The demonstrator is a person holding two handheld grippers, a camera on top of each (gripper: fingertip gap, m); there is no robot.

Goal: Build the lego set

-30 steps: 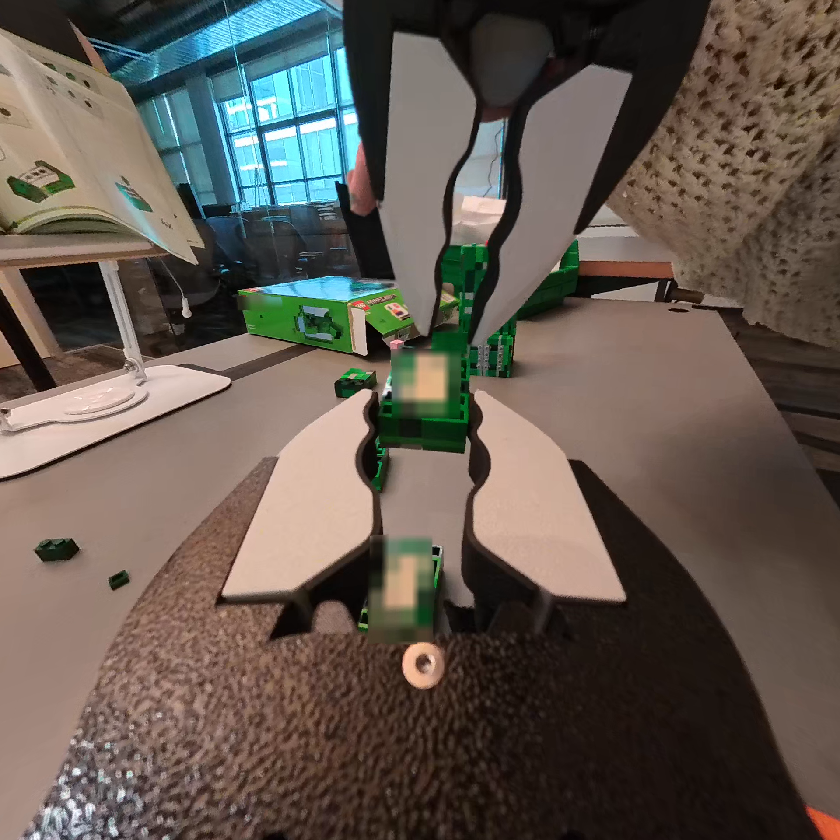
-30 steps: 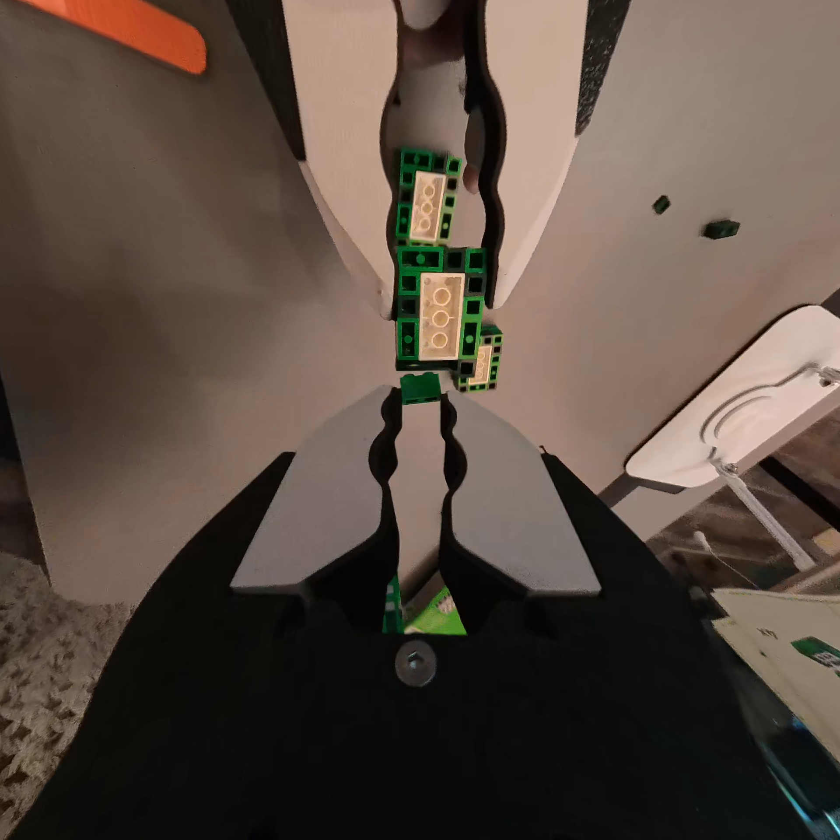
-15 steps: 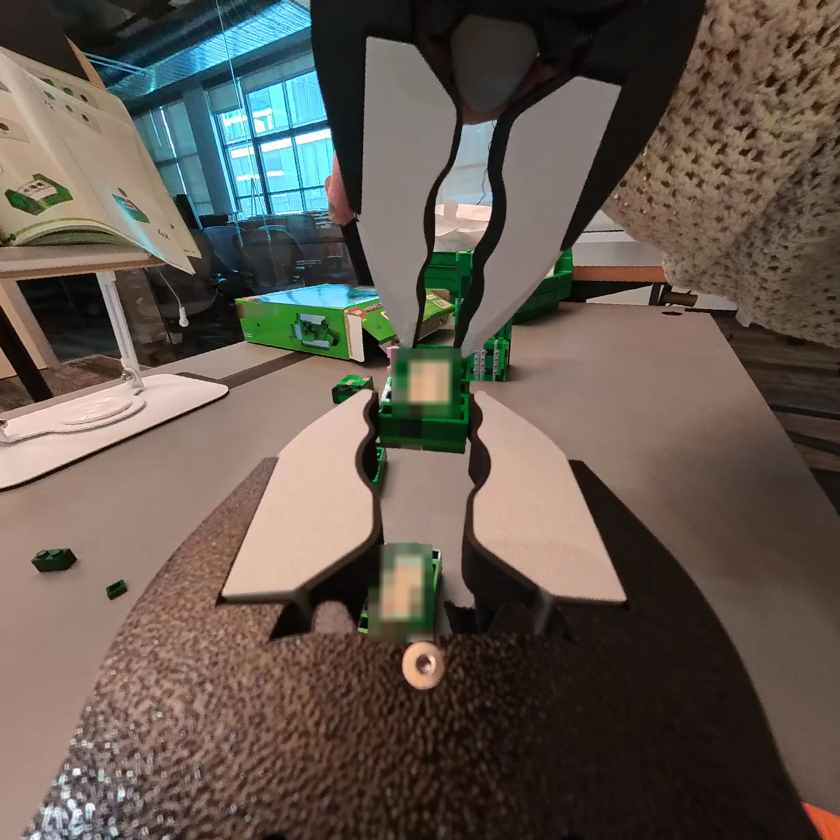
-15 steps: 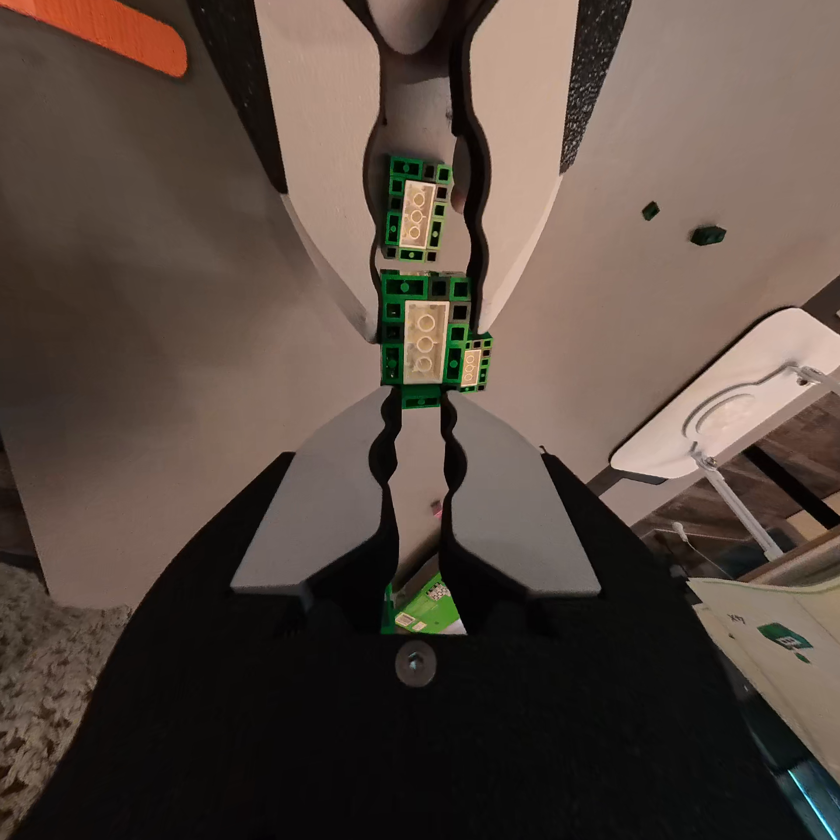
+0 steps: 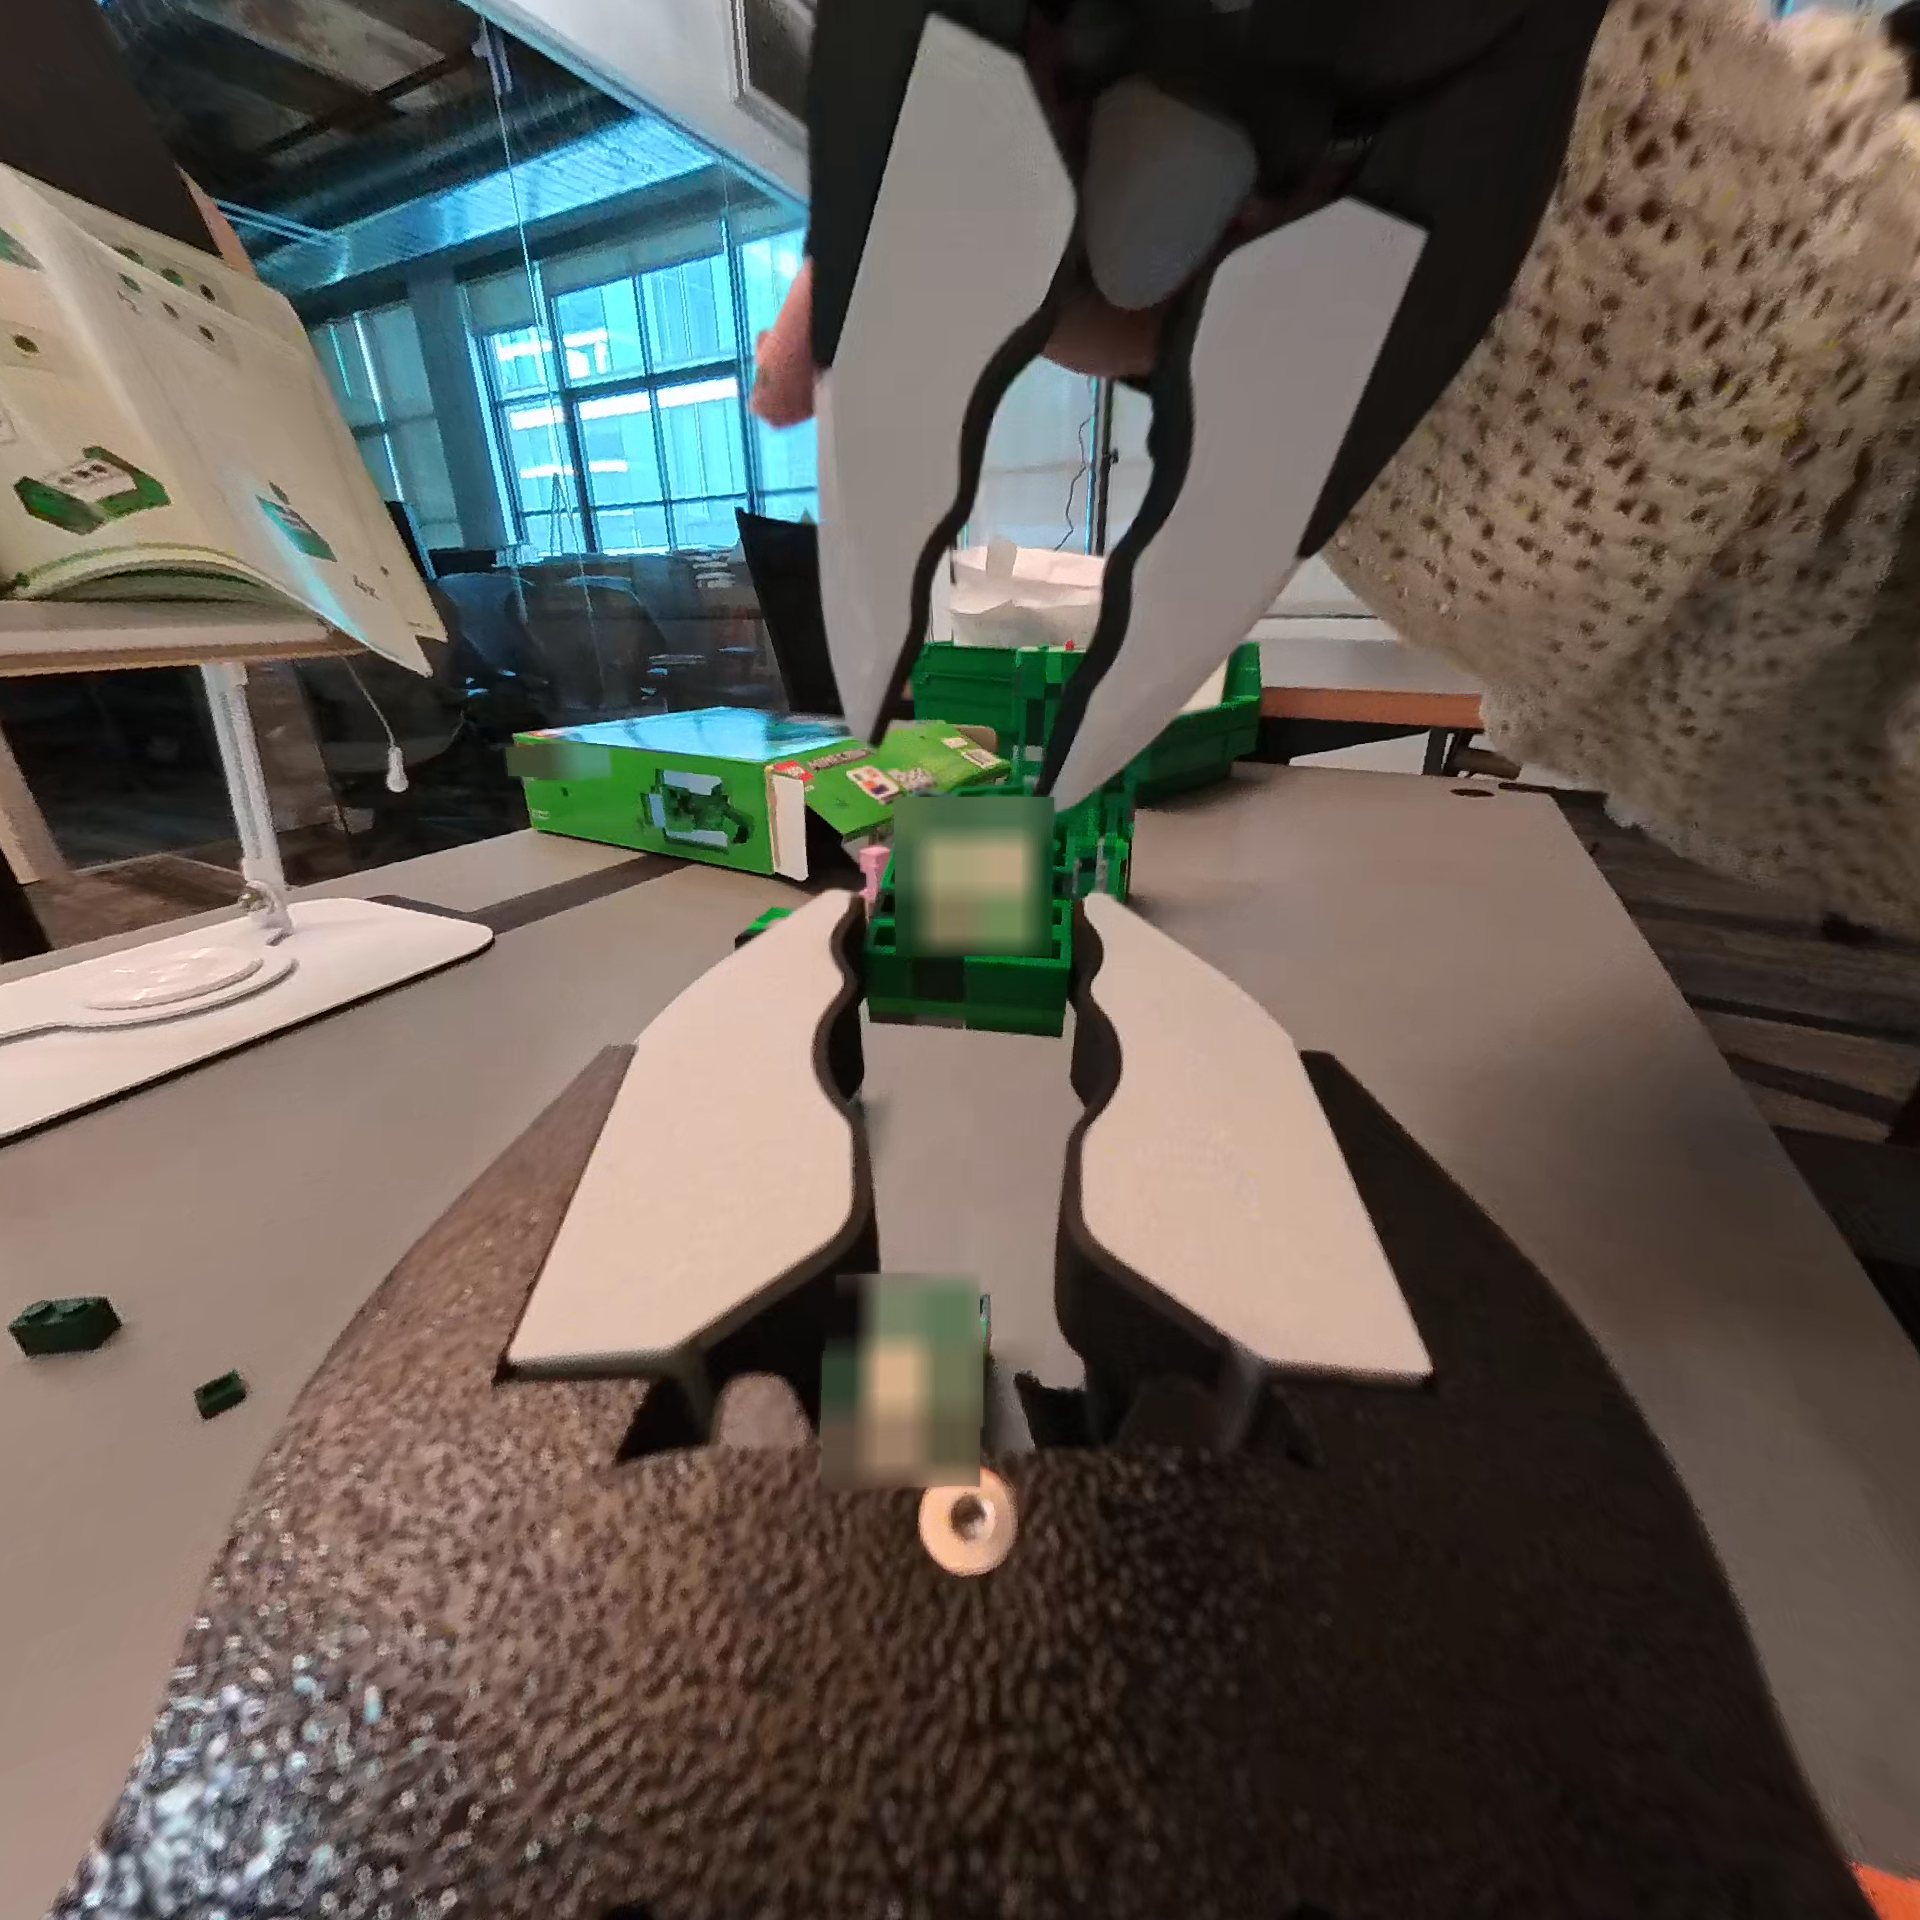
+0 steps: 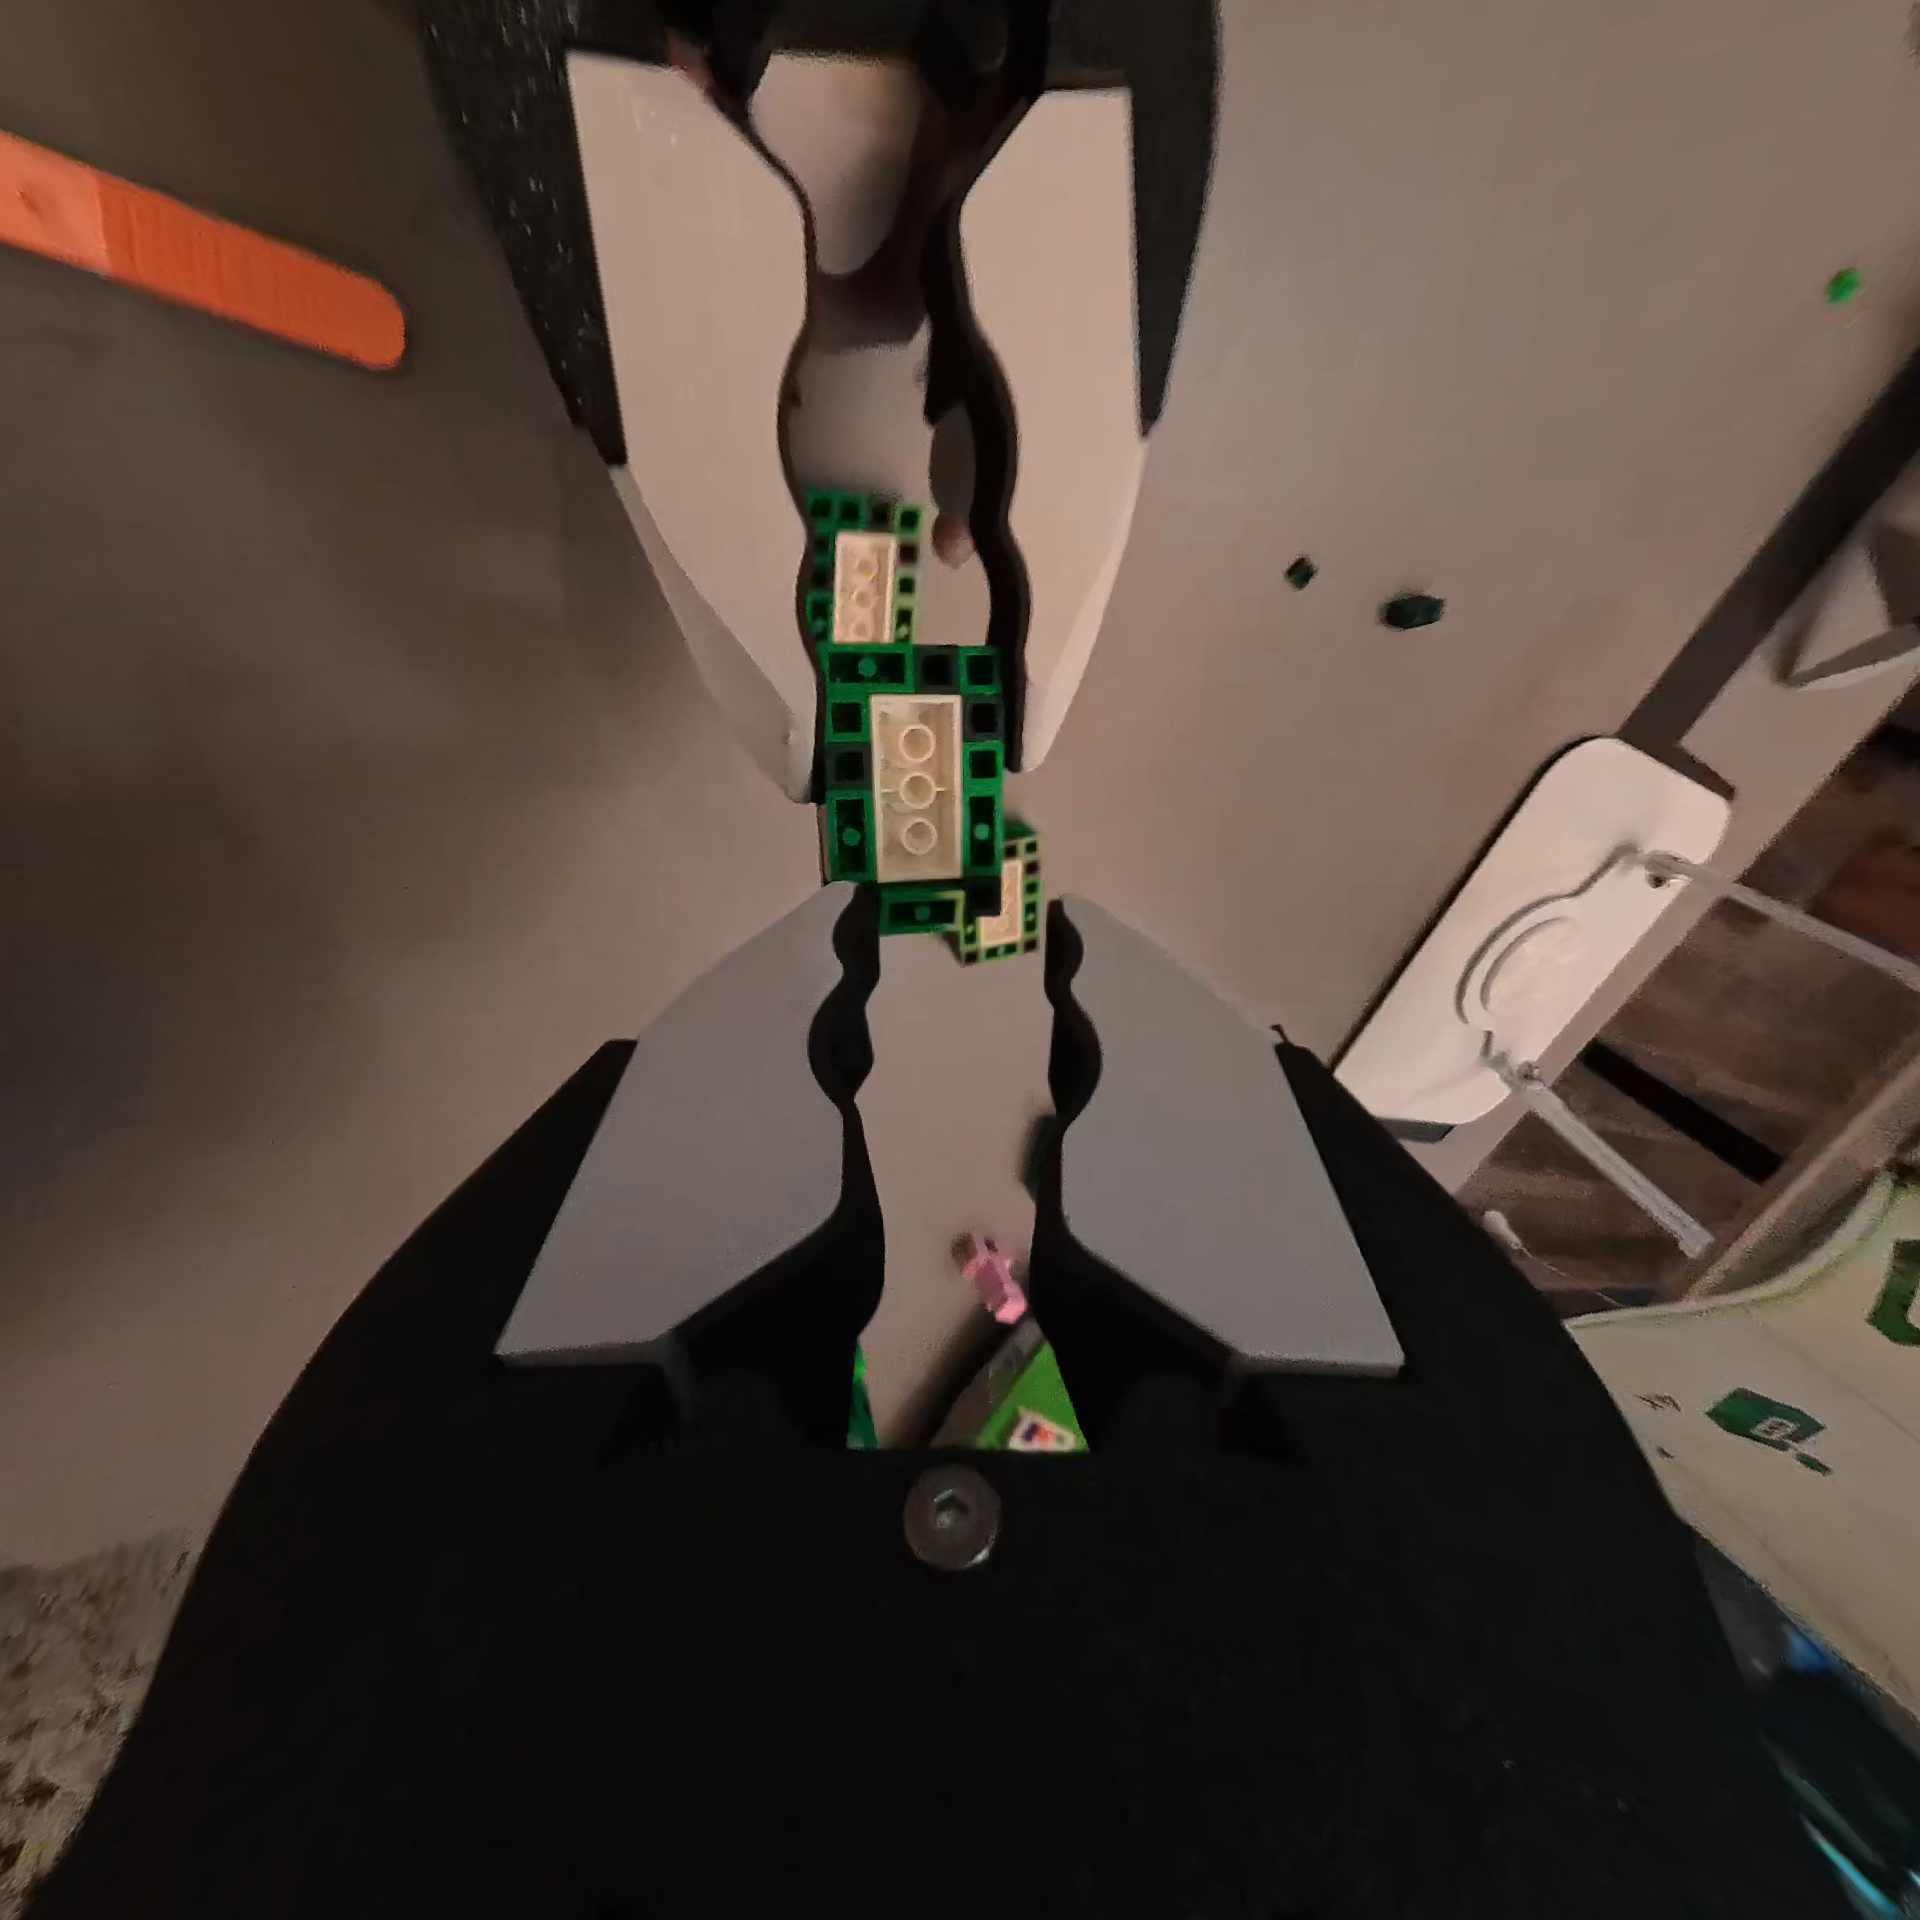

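left tongs [image 5: 966, 925] clamp green lego block [image 6: 914, 790] – underside up | right tongs [image 6: 951, 914] parted – long axis along fingers

A green and black brick assembly [image 6: 914, 790] with cream centres. A green box [image 5: 675, 795] lies on a grey table [image 5: 312, 1122]. A pink piece [image 6: 992, 1273].

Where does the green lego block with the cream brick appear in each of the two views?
Left wrist view: green lego block at centre, gripped between the left gripper fingertips.
Right wrist view: just above centre, between the far gripper's tips, above the right gripper.
Shared landmark: white stand base on the table.
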